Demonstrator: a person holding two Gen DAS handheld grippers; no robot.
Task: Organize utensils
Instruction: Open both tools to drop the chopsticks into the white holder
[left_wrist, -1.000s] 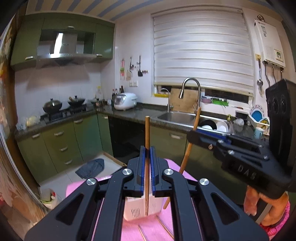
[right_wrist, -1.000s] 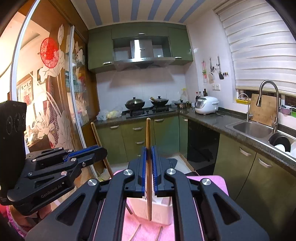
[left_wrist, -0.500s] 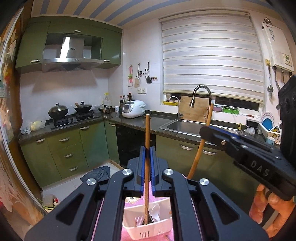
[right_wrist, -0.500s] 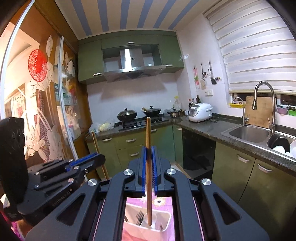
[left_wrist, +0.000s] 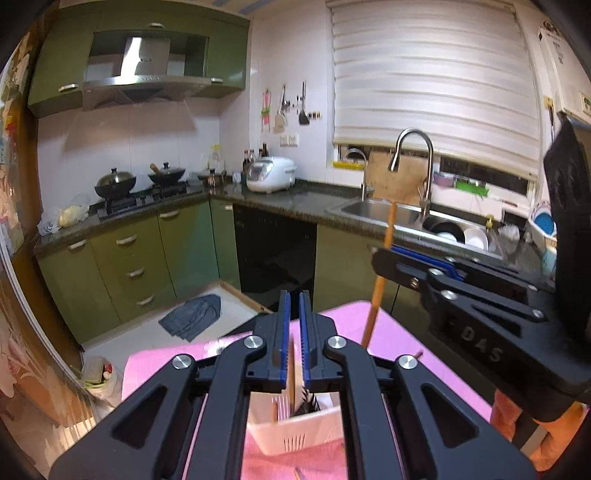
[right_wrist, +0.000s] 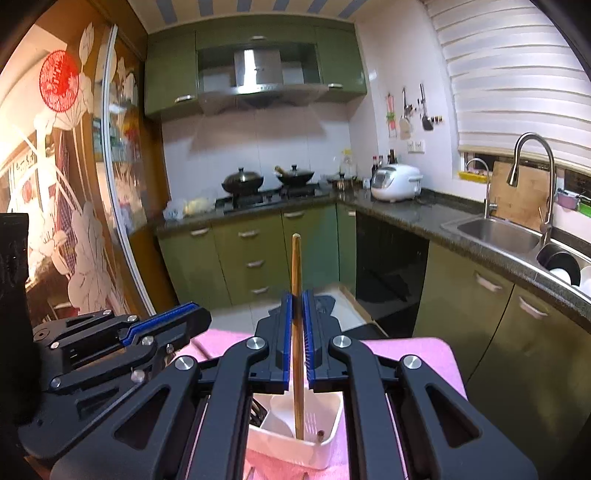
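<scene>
The right gripper (right_wrist: 297, 339) is clamping an upright chopstick (right_wrist: 296, 332), its tip hanging inside the white basket (right_wrist: 325, 458) directly below. The left gripper (left_wrist: 292, 345) is hovering nearby, jaws apart and empty.

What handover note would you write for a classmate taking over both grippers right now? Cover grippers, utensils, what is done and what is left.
Left gripper: jaws slightly parted, gripping nothing; the first chopstick stands loose below it in the white caddy.
Right gripper: shut on the second chopstick, upright, tip inside the caddy.
Done: first chopstick in.
Left: release the second, then check the pink cloth for strays.
</scene>
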